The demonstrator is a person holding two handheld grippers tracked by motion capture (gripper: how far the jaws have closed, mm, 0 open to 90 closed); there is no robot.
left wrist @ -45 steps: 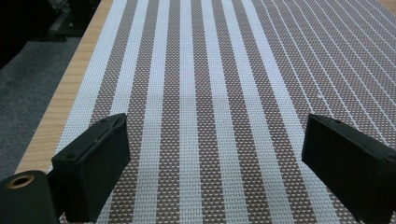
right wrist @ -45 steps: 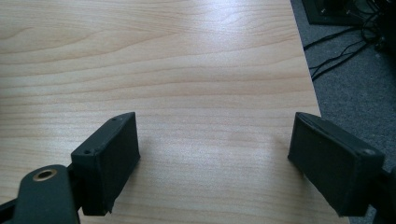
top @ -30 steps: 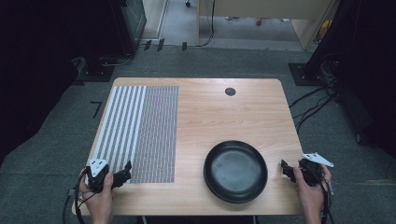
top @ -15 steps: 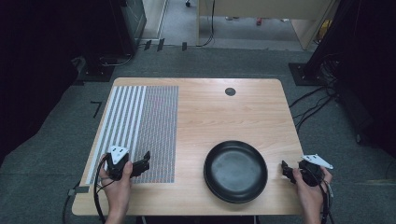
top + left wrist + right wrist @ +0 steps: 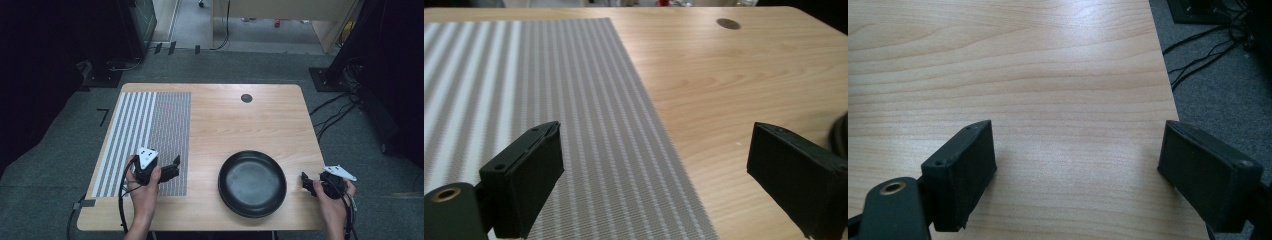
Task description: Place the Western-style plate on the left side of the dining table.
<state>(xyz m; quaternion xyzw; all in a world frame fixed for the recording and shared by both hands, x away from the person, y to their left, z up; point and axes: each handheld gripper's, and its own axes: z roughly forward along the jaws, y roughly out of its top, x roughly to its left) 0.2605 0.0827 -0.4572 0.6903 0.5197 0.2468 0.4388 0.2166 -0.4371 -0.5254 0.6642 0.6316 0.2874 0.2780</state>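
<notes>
Your left hand-held gripper (image 5: 172,167) hovers jaws apart, empty, over the grey striped woven mat (image 5: 150,125). Your right hand-held gripper (image 5: 306,182), likewise spread, sits just right of the round black plate (image 5: 252,183) on the light wooden table (image 5: 240,120).

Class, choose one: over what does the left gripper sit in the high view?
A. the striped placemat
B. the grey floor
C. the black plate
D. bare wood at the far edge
A: in the high view the left gripper sits over the striped placemat's near right part, left of the black plate.
</notes>
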